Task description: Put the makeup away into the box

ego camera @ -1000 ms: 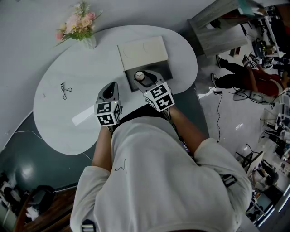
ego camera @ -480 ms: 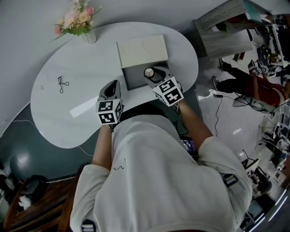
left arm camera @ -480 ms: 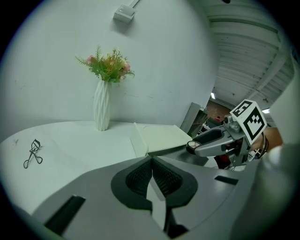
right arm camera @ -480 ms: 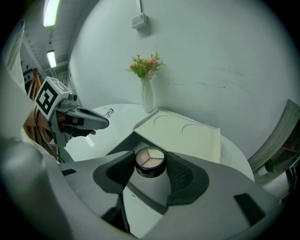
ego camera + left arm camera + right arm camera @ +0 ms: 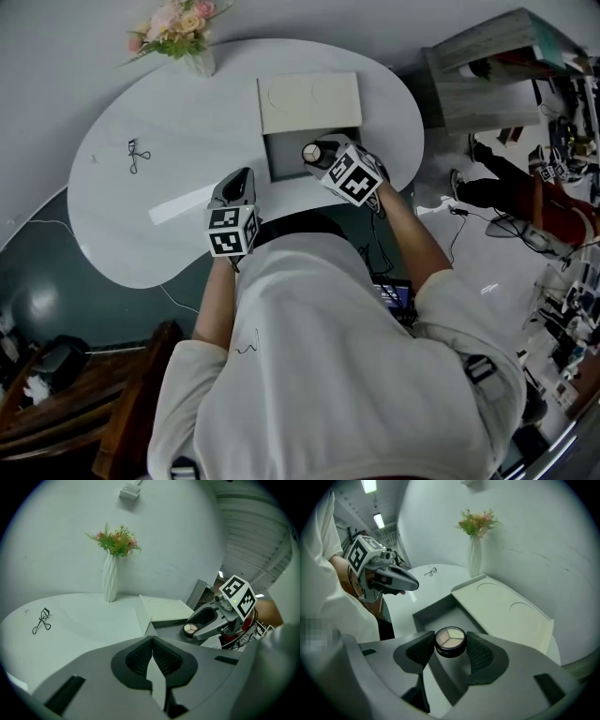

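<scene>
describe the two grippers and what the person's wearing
The left gripper and right gripper both have smooth grey moulded bodies that taper to jaws lined with black ribbed pads. Each carries a white cube with black square markers. The person wears a light short-sleeved shirt.

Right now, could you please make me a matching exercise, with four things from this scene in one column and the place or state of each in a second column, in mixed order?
1. round compact
2. eyelash curler
3. vase of flowers
4. left gripper

A. jaws together, nothing between them
B. lies on the table, left of the box in the head view
C. held between the jaws of the right gripper
D. stands upright near the table's far edge

Pairs: 1-C, 2-B, 3-D, 4-A
</scene>
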Demonstrator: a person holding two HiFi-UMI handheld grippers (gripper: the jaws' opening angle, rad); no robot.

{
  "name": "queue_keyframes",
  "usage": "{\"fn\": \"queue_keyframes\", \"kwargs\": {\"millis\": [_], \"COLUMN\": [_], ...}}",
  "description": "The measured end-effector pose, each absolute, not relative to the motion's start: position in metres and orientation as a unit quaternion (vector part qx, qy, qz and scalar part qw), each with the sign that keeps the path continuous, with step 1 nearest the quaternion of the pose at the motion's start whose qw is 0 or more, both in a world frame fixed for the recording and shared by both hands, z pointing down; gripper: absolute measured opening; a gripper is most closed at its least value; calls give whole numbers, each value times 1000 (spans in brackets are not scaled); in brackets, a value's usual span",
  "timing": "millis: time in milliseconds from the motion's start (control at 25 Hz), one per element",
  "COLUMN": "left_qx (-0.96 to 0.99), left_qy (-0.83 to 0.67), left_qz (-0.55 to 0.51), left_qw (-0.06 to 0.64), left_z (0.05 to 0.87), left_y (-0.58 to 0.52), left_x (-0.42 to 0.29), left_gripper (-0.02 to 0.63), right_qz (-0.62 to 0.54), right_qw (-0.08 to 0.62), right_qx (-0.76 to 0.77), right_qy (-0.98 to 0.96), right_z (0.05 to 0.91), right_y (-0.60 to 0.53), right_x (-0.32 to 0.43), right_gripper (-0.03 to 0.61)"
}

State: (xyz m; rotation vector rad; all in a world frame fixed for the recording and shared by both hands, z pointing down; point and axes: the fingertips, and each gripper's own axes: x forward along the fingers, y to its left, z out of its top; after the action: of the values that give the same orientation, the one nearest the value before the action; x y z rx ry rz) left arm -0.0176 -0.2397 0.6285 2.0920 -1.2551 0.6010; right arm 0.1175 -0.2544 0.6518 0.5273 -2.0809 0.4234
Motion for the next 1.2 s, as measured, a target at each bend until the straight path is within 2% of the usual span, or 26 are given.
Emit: {"fn": "queue_keyframes", "kwargs": {"millis": [640,1000,1200], "left_qx": [775,783,786], "left_qy": [-486,-474,-470], "left_qz": [239,240,239], "left_qw": [326,324,322], "left_z": [634,632,631], "left_y": [-221,-222,-224], "left_x": [-31,-30,-29], "left_gripper": [18,18,18], "right_qz": [110,105,104], "right_qw": [542,536,528], "right_qx": [118,137,148], "right_qy": [-825,-827,-830], "right_z": [694,691,684], "right_y": [-249,-253,-252], "right_x": [95,91,91], "right_gripper": [213,215,236]}}
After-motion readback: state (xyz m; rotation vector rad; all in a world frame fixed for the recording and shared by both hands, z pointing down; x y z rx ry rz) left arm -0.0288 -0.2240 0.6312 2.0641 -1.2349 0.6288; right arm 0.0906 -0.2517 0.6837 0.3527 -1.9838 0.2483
